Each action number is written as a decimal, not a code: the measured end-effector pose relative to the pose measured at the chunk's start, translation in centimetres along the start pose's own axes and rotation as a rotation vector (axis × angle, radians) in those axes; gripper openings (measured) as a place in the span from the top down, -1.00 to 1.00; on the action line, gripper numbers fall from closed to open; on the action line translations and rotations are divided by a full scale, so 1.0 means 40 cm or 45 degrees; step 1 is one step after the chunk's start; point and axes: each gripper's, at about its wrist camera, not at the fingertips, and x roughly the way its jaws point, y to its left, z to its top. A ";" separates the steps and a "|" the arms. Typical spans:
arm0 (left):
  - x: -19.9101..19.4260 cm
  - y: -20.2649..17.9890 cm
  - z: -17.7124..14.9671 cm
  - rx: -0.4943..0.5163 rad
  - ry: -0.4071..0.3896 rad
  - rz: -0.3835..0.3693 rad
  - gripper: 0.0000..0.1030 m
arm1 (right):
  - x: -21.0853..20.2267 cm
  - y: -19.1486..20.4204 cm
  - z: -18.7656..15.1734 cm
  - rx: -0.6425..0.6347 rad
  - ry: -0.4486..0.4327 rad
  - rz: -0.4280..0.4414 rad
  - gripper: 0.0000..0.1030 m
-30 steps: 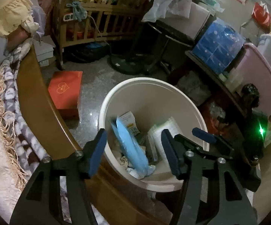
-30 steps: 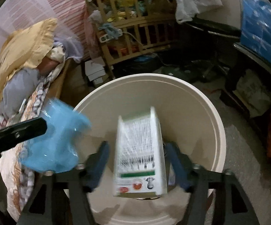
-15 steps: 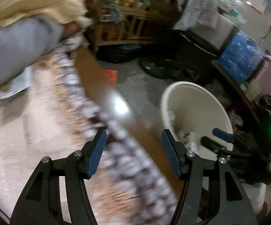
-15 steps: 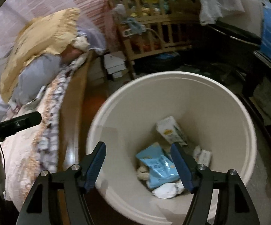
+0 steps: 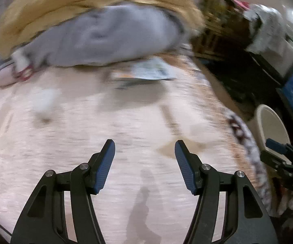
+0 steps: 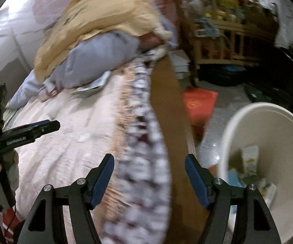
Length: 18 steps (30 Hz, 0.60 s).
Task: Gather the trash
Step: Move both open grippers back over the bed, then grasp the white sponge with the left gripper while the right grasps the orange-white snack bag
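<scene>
Left gripper point(image 5: 144, 168) and right gripper point(image 6: 149, 181): fingers spread, nothing between them. Remaining trash: flat paper packet point(image 5: 146, 74) on the bed point(image 5: 85, 132), beside the grey pillow point(image 5: 105, 38). Judged light and flimsy; pinch one exposed edge. Bin point(image 6: 268, 162) stands beside the bed.

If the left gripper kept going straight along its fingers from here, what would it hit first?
Most likely the pink bedspread: the left gripper stands open and empty over bare cover. The flat packet lies farther up; blur leaves depth uncertain.
</scene>
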 end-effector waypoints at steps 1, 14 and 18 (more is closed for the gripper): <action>-0.003 0.032 0.000 -0.018 -0.002 0.017 -0.16 | 0.015 0.029 0.010 -0.022 0.010 0.018 -0.37; 0.024 0.353 0.047 -0.235 -0.018 0.174 -0.17 | 0.211 0.234 0.135 -0.160 0.108 0.128 -0.43; 0.068 0.385 0.076 -0.256 -0.004 0.164 -0.18 | 0.265 0.258 0.204 -0.149 0.106 0.143 -0.43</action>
